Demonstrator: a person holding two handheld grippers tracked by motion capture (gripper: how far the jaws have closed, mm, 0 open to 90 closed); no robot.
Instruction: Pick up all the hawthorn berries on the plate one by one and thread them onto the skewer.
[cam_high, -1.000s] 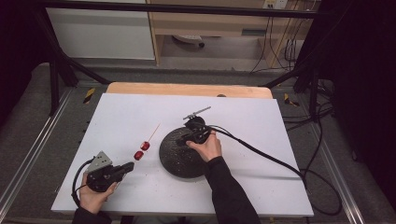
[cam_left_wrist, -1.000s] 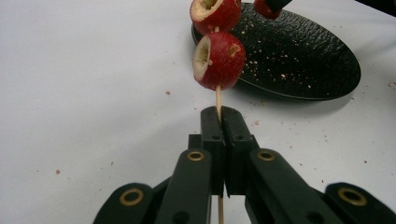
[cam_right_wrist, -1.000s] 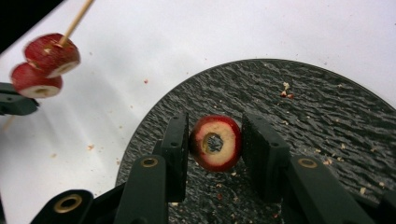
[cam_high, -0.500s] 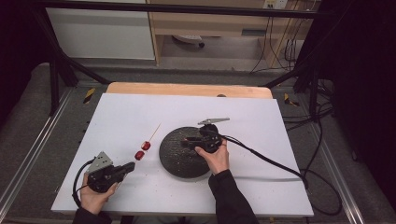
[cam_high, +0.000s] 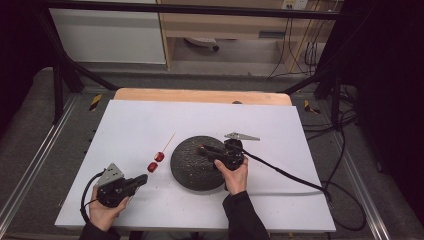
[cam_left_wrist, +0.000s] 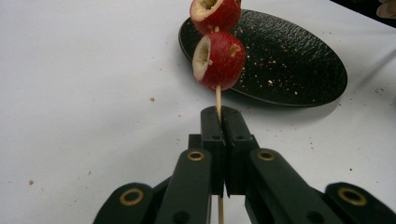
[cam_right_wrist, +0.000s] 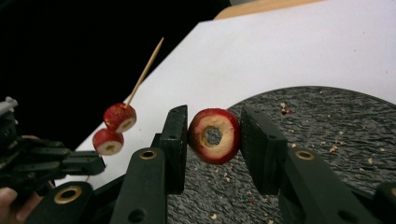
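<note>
Two fruit slices (cam_left_wrist: 218, 60) threaded, third to go | your left gripper (cam_high: 141, 179) clamps the skewer (cam_left_wrist: 217, 100), tip toward 1 o'clock | right gripper (cam_right_wrist: 212, 135) pinches a cored slice (cam_right_wrist: 214, 136) over the black plate (cam_high: 187, 170) | open table (cam_high: 130, 125) lies between them at 9 o'clock, edges far.

White tabletop (cam_high: 280, 125), grey floor (cam_high: 30, 150), wooden shelf (cam_high: 220, 25)

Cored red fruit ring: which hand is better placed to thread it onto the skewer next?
Right. Its tongs already grip the ring over the black plate, while the left tongs are clamped on the skewer.
</note>
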